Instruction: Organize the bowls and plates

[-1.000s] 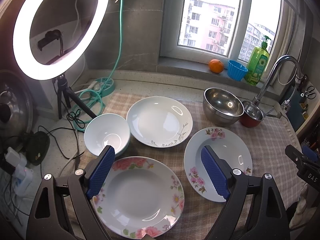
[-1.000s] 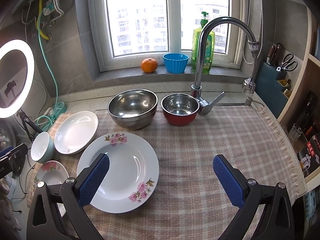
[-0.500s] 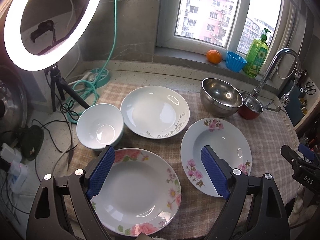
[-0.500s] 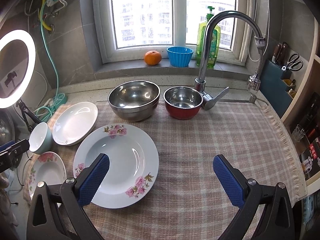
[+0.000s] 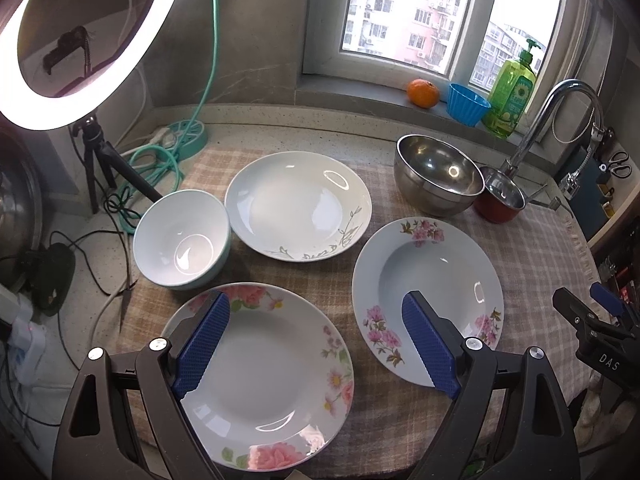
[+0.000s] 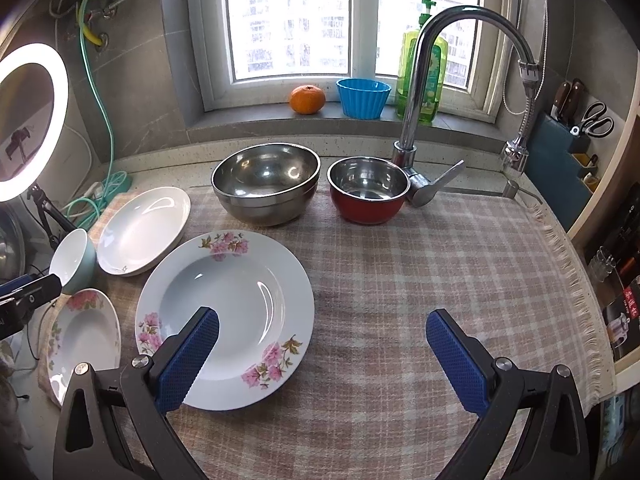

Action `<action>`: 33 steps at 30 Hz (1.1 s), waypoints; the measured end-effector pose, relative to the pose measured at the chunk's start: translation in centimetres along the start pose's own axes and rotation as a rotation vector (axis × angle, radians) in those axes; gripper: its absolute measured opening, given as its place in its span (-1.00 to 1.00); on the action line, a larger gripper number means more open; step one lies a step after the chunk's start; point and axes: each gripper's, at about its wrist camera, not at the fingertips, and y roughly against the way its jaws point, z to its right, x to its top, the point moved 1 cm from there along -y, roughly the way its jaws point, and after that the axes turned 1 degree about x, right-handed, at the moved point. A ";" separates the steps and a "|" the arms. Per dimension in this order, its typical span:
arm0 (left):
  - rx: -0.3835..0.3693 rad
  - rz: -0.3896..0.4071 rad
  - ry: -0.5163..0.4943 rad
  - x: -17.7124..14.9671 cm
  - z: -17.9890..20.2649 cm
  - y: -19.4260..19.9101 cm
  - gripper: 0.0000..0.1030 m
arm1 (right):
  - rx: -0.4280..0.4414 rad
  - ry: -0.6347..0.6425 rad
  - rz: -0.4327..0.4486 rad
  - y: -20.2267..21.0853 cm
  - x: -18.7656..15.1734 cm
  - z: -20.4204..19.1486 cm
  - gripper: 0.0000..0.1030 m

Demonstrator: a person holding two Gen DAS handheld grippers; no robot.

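Nothing stacked yet: three plates, including the pink-flowered plate (image 5: 260,380), and bowls lie separate on the cloth (image 6: 400,300). My left gripper (image 5: 316,344) and right gripper (image 6: 322,350) gape, empty.

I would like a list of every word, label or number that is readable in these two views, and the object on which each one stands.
"DAS": white letters on the black body of the right tool, seen at the edge of the left wrist view.
Green soap bottle: its label is too blurred to read.
Box with red characters on the shelf: printing too small to read.
No other text is visible.
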 end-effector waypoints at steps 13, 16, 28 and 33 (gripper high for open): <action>-0.032 -0.060 0.022 0.2 0.2 -2.3 0.66 | 0.065 -0.015 -0.053 -2.6 0.1 0.8 0.76; -0.041 -0.079 0.027 0.3 0.3 -2.9 0.62 | 0.088 -0.028 -0.067 -3.2 0.4 1.1 0.59; -0.100 -0.173 0.044 0.7 1.1 -5.7 0.12 | 0.187 -0.088 -0.169 -6.9 0.7 2.2 0.00; -0.126 -0.215 0.054 0.8 1.2 -6.9 -0.04 | 0.239 -0.113 -0.219 -8.6 0.6 2.4 -0.19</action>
